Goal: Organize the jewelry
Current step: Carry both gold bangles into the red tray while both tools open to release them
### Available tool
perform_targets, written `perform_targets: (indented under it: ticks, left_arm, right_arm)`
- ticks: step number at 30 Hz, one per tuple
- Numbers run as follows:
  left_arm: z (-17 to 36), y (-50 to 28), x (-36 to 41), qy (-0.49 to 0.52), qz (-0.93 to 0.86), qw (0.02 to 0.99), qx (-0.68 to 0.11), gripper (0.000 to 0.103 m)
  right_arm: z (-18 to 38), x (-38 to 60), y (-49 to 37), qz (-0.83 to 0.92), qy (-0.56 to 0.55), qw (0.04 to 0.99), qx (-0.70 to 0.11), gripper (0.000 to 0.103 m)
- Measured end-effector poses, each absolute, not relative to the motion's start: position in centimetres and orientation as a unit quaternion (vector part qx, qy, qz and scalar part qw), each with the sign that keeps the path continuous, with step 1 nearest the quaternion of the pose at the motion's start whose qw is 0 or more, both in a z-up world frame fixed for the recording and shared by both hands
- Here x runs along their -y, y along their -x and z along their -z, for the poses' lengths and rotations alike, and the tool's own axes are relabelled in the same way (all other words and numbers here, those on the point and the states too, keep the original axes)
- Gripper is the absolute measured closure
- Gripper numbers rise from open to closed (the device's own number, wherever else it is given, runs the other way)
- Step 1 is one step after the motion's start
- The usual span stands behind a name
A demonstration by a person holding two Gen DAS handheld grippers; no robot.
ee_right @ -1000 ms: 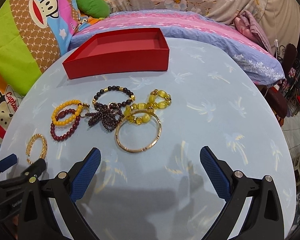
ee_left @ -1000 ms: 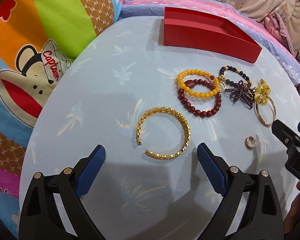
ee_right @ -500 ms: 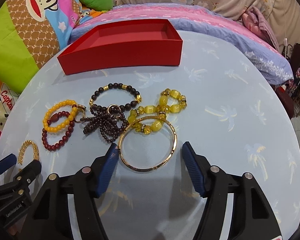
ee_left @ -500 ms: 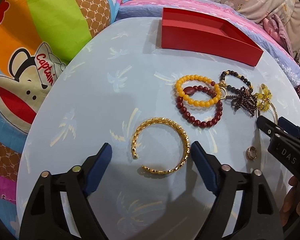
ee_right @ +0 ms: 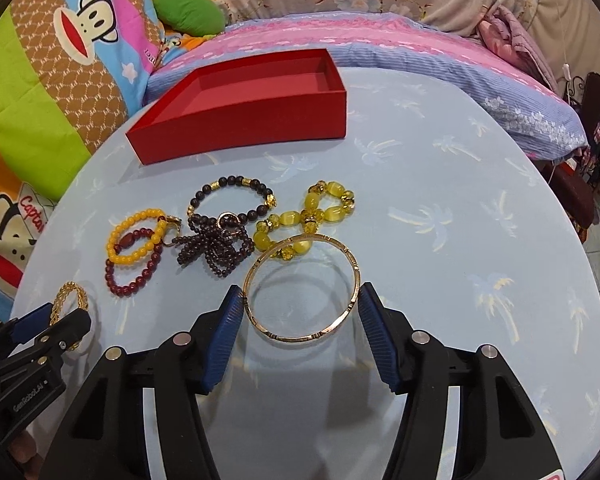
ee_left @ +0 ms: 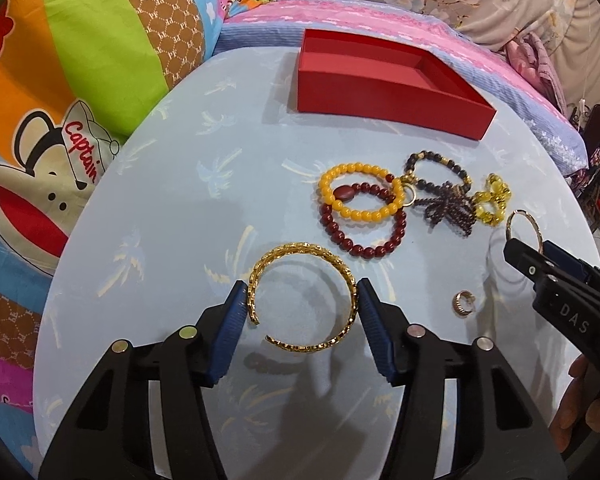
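Observation:
A gold open cuff bangle lies on the light blue table between the pads of my left gripper, which touch its two sides. A thin gold round bangle lies between the pads of my right gripper, which also touch its sides. An empty red box stands at the far side; it also shows in the right wrist view. Yellow, dark red, black and pale yellow bead bracelets lie between the box and the grippers.
A small gold ring lies on the table right of the cuff. My right gripper shows at the right edge of the left wrist view. Colourful cushions border the table's left side, a pink-blue bedspread its far side.
Both grippers moved forward and down and narrowed. The left one now has its pads against the gold cuff, the right one against the thin round bangle.

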State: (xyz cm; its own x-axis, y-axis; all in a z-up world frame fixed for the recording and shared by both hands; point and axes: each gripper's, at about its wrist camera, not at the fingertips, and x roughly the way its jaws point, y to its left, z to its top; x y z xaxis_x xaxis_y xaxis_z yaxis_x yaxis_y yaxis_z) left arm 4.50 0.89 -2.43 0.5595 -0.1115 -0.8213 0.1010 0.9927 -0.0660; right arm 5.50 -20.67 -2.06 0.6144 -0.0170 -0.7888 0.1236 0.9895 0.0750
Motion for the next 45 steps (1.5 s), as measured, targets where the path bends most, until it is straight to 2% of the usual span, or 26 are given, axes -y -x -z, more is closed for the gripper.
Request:
perform_targets:
  ticks: [10,20,29,31,35,43,45]
  left_arm:
    - [-3.1,-7.4,0.5,0.006,0.088,0.902,-0.423,0.05]
    - [-7.6,-20.0,3.6,-0.005,0.111,0.922,-0.372,0.05]
    - [-4.2,-32.1,7.2,-0.025,0.125,0.903,-0.411,0.05]
    - [-3.4,-34.0,8.0,-0.029,0.128,0.898,-0.419,0.05]
    - [-2.1,-36.5,8.9,-0.033,0.125,0.89,-0.436,0.05]
    - [-0.6,-38.9,8.9,-0.02,0.121,0.882,-0.455,0.049]
    - [-0.6,-38.7,8.9,-0.025,0.117,0.884,-0.452,0.043]
  right_arm:
    - [-3.7,20.8,-7.3,0.018,-0.06,0.92,-0.386,0.046]
    - [-7.6,22.6,-19.5,-0.011,-0.067,0.929,-0.363,0.046]
    - [-4.7,23.5,-31.2,-0.006,-0.055,0.914,-0.401,0.046]
    - [-3.8,23.8,-33.1,-0.009,-0.058,0.909,-0.413,0.052]
    - [-2.5,23.7,-36.1,-0.007,-0.051,0.903,-0.427,0.053]
    - [-1.5,24.8,-37.0,0.001,-0.064,0.898,-0.436,0.054]
    - [-1.6,24.8,-36.5,0.004,-0.06,0.9,-0.433,0.052]
